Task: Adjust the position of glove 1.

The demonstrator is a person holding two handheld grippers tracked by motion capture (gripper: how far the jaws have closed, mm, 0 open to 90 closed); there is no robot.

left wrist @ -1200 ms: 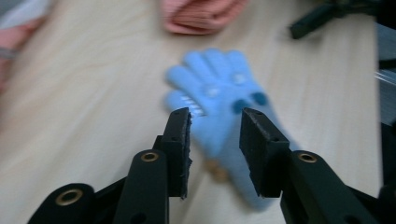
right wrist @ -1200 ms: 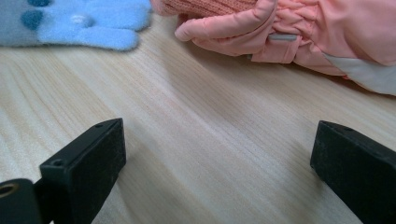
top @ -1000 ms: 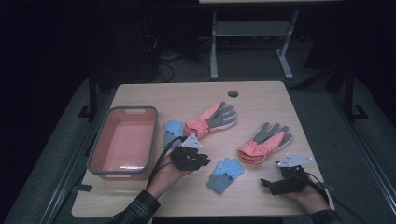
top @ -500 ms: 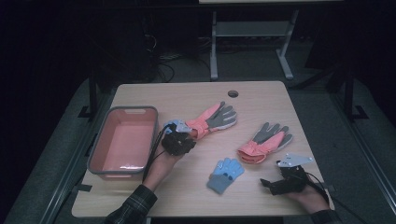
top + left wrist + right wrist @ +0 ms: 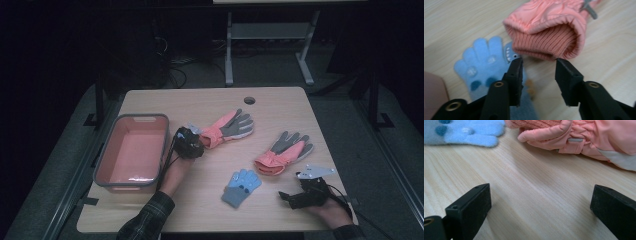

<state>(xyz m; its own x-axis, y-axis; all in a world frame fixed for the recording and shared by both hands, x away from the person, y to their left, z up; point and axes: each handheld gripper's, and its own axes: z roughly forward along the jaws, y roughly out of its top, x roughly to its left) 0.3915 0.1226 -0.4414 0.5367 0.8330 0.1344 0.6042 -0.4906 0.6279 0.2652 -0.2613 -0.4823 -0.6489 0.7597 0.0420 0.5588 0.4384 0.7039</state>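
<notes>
In the left gripper view a small blue glove [image 5: 484, 67] lies flat on the wood, partly under my left jaw. Just beyond the tips of my left gripper [image 5: 538, 62] is the ribbed cuff of a salmon-and-grey glove [image 5: 546, 37]. The jaws have just been opening, and they stand apart with nothing pressed between them. From above, my left gripper [image 5: 194, 135] sits at that glove's [image 5: 227, 127] cuff end. A second salmon glove [image 5: 282, 152] and a second blue glove [image 5: 241, 187] lie farther right. My right gripper [image 5: 286, 196] rests open near the front right edge, with bare wood between its jaws [image 5: 541, 197].
A pink tub [image 5: 131, 182] with a grey rim stands at the table's left side, close beside my left hand. The table [image 5: 210, 100] has a round cable hole [image 5: 249, 100] near its far edge. Dark floor and a metal stand lie beyond.
My left hand has moved away from the person and slightly left, from mid-table to the blue glove and the salmon cuff. The right hand has stayed put.
</notes>
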